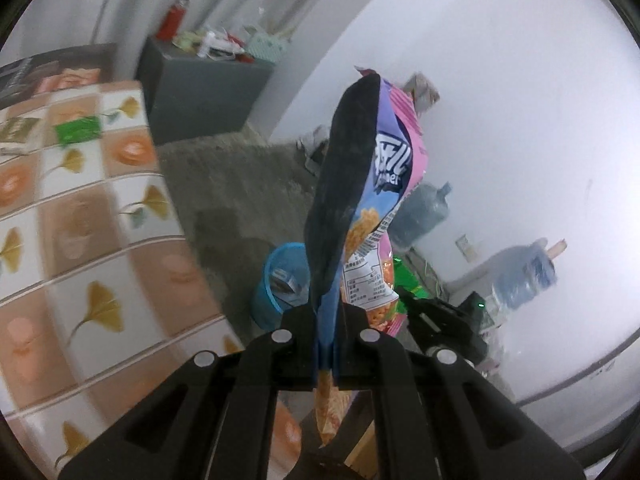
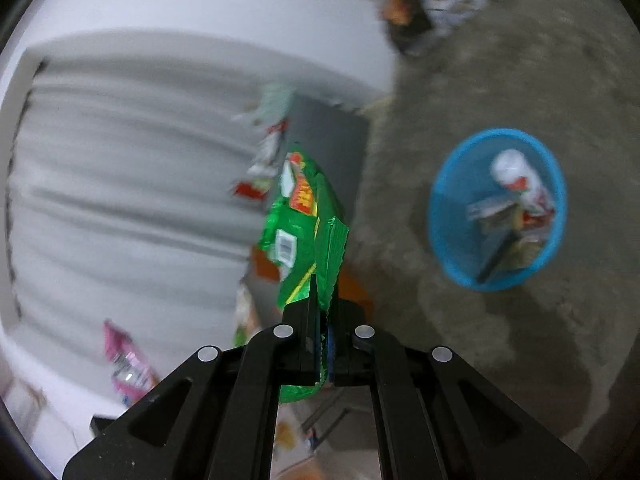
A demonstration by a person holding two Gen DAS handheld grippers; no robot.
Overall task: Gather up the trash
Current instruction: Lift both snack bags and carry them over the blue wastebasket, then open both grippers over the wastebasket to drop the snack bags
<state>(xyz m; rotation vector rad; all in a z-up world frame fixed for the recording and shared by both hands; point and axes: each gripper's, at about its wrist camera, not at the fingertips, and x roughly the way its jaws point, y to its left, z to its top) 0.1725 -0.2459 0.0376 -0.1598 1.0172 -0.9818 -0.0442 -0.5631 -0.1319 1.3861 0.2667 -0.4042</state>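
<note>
Pinching a purple and pink snack bag, the left gripper has its fingers closed on the bag's lower edge, so the bag stands up from the fingers. Beyond the fingers, just left of the bag, a blue bin sits on the gray floor. The right gripper has its fingers closed on a green snack wrapper, which rises above them. To the right of those fingers, well apart, the blue bin already holds trash. A patterned counter lies left of the left fingers.
</note>
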